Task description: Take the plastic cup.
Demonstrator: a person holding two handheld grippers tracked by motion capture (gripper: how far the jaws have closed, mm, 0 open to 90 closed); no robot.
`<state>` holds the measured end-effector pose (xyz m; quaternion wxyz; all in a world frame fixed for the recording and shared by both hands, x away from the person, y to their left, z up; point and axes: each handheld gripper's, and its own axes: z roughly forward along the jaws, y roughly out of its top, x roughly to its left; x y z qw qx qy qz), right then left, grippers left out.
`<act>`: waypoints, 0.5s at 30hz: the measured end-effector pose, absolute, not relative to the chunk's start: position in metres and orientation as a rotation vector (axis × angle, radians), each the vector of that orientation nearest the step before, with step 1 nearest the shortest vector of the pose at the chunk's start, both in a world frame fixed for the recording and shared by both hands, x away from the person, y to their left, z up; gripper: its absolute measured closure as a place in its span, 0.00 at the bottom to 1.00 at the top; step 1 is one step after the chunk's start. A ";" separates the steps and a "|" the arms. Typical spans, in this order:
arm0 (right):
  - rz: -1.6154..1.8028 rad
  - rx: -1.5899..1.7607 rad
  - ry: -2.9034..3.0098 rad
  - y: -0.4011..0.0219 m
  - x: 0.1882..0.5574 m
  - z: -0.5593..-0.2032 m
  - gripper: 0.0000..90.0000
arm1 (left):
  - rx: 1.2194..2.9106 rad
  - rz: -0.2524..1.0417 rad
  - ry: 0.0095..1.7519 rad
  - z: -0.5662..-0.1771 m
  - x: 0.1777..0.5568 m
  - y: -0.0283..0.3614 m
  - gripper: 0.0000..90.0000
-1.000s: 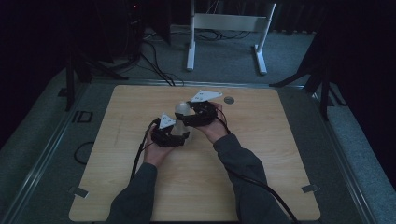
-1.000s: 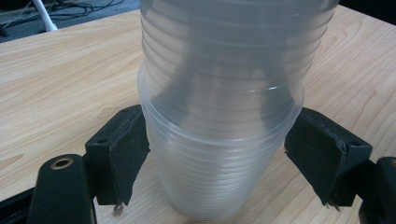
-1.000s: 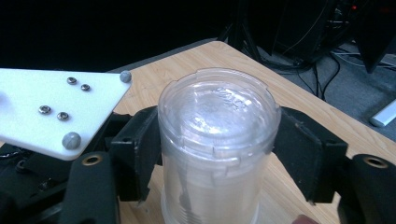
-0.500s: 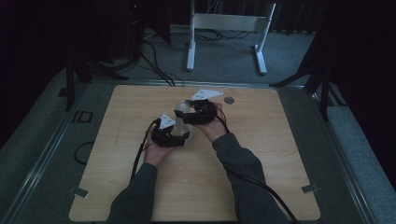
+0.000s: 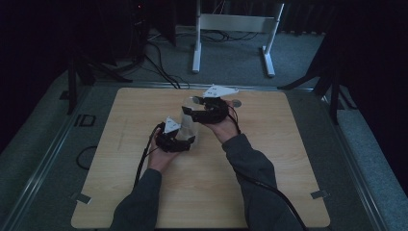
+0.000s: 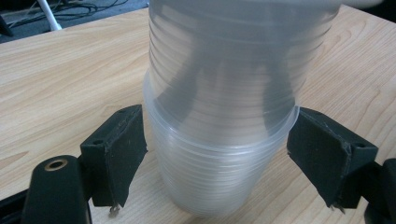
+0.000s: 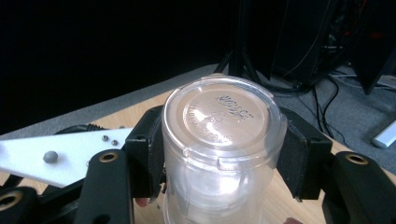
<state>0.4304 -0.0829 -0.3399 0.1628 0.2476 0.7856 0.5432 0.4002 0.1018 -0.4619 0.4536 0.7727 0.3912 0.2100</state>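
From above I see my left tool (image 5: pixel 185 139) beside the clear plastic cup stack (image 5: pixel 189 126) mid-surface (image 5: pixel 288 168); its view shows pads just apart at the lower cup (image 6: pixel 212 182), loosening, while my right tool (image 7: pixel 219 154) clamps the upturned top cup (image 7: pixel 219 140) to separate it.

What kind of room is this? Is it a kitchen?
Probably not a kitchen: it looks like a dim lab or recording room. A bare wooden table stands among loose floor cables and a white metal stand, and the person works with two grippers on clear plastic cups.
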 end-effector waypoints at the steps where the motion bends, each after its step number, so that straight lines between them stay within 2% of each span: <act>1: 1.560 0.711 2.237 -0.084 0.430 -0.338 0.45 | 1.905 0.516 0.965 -0.461 0.400 0.102 0.22; 15: 1.680 0.715 2.123 -0.103 0.422 -0.304 0.45 | 1.874 0.502 0.968 -0.456 0.396 0.108 0.23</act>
